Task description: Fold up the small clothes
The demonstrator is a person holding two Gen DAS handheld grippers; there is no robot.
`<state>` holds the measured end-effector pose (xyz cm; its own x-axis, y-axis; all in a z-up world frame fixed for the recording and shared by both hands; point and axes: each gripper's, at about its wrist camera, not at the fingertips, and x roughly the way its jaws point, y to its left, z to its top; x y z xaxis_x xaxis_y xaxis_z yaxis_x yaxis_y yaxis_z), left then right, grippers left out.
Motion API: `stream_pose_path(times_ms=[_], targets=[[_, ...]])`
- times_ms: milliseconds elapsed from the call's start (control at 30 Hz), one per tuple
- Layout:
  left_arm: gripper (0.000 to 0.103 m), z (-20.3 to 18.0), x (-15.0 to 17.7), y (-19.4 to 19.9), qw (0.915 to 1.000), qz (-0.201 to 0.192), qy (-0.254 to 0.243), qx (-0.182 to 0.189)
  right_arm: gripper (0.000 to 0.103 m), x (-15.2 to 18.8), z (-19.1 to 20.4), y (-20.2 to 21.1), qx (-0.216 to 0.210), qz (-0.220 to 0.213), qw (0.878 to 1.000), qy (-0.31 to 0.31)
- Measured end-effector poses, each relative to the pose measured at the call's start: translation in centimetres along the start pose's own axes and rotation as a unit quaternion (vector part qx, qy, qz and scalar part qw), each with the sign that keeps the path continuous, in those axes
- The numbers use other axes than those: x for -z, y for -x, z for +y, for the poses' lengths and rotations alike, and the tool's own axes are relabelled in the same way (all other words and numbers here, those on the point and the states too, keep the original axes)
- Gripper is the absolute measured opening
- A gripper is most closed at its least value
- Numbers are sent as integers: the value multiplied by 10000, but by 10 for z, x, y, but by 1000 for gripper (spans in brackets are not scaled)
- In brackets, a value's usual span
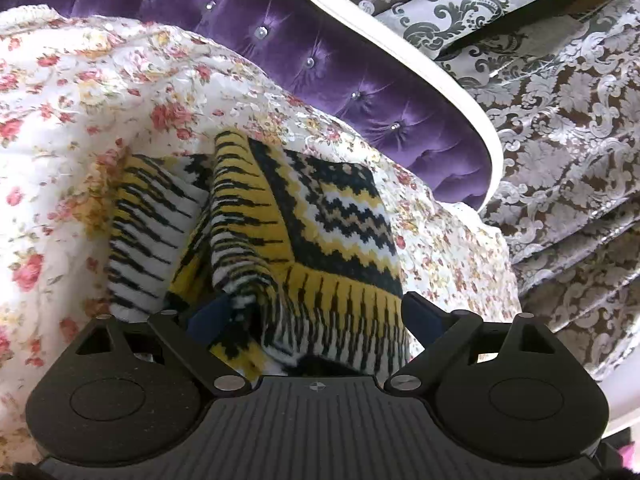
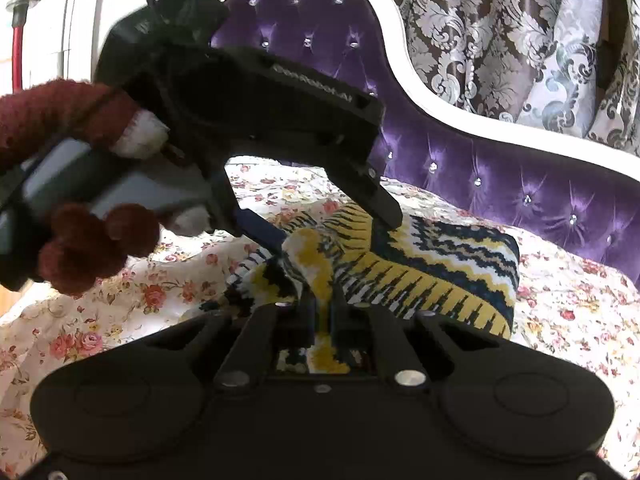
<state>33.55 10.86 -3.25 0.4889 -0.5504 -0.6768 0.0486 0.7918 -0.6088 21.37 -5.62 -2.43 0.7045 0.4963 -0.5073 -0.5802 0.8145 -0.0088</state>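
Observation:
A knitted garment [image 1: 328, 216] in yellow, black and white zigzags lies partly folded on the floral bedspread [image 1: 100, 100]. My left gripper [image 1: 316, 312] stands wide open over its near edge, with the striped hem lying loose between the blue-padded fingers [image 1: 212, 312]. In the right wrist view the same garment [image 2: 440, 256] spreads to the right, and my right gripper [image 2: 322, 308] is shut on a bunched fold of it. Just beyond, the left gripper [image 2: 334, 232] hangs over the cloth with its jaws spread, held by a hand in a fuzzy dark-red glove [image 2: 80, 248].
A purple tufted headboard [image 1: 360, 72] with a white curved frame runs behind the bed. Patterned grey and brown curtains [image 1: 560, 120] hang to the right of it. The bedspread [image 2: 560, 320] is rumpled around the garment.

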Motion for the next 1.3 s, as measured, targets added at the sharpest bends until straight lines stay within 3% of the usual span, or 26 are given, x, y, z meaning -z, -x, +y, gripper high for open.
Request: stream_pose_path(times_ms=[100,233,500,567,600,833,1000,1067,1133,1200,1233,1300], targets=[[92,0,-2,-6,9996,47,0,-260,12,1,-1,0,-19,-17,9999,-98],[92,8,0,3,9985,-203,12,-508,12,1,-6,1,-29,-40,9998,-218],[92,14,-1,-19,9992,146,361,34,12,6,-4,-4,-93,58,9997,-231],[63,17,0,-24,9989,-10,456,95,12,8,-2,-5,-84,83,9997,-234],[17,16,1,-23,9990,-152,415,4,12,8,-2,-5,-76,87,9996,-242],[17,-7,1,20,9966,-663,-486,-83,12,-3,15,11,-213,-240,9993,-196],[18,23,3,26,9966,-620,-381,-378,13,-4,39,-19,-453,109,9989,-36],[22,42,6,12,9973,-433,-201,-565,24,3,43,-39,-577,482,9971,-61],[36,53,11,2,9960,-459,-162,-743,26,12,44,-52,-651,750,9950,-68],[39,61,16,3,9959,-631,-31,-646,32,16,41,-46,-768,675,9947,-47],[40,63,17,5,9959,-679,26,-598,43,17,39,-41,-895,663,9938,-55],[40,64,17,8,9952,-731,27,-648,53,18,32,-31,-1116,589,9919,-171]])
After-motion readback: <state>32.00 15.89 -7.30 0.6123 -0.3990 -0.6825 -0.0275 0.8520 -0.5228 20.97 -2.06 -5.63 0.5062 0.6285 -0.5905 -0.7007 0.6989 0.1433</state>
